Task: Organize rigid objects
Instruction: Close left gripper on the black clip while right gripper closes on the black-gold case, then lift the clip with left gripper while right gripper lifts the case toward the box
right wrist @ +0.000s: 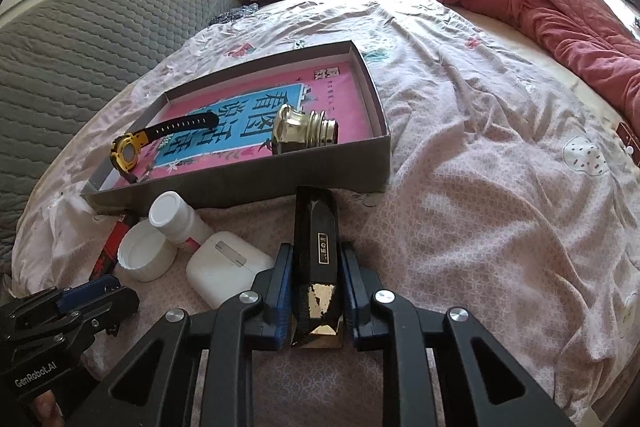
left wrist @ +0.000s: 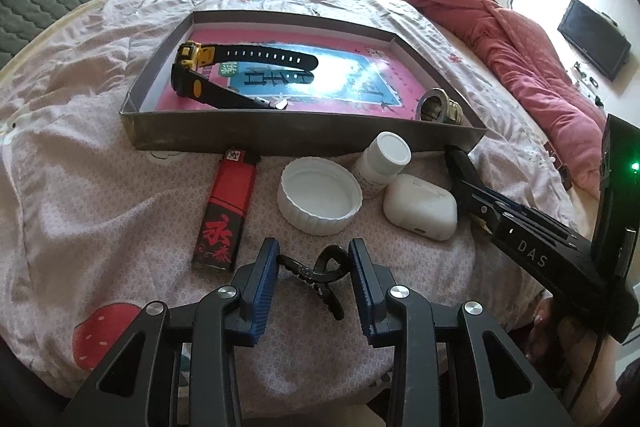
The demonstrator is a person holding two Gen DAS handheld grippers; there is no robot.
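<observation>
Our claws at work on the bed (right wrist: 480, 155)

Right claw (right wrist: 314, 267) grips the black-and-gold bottle (right wrist: 316, 255); left claw (left wrist: 314, 267) gapes around what seems a carabiner (left wrist: 320, 275).

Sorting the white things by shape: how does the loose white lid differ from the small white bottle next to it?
The lid is wide, low and ribbed, lying open side up; the bottle is narrow, taller and smooth, and capped. The lid looks empty, while the bottle's contents are hidden. Both are white and sit on the bedsheet outside the box.
</observation>
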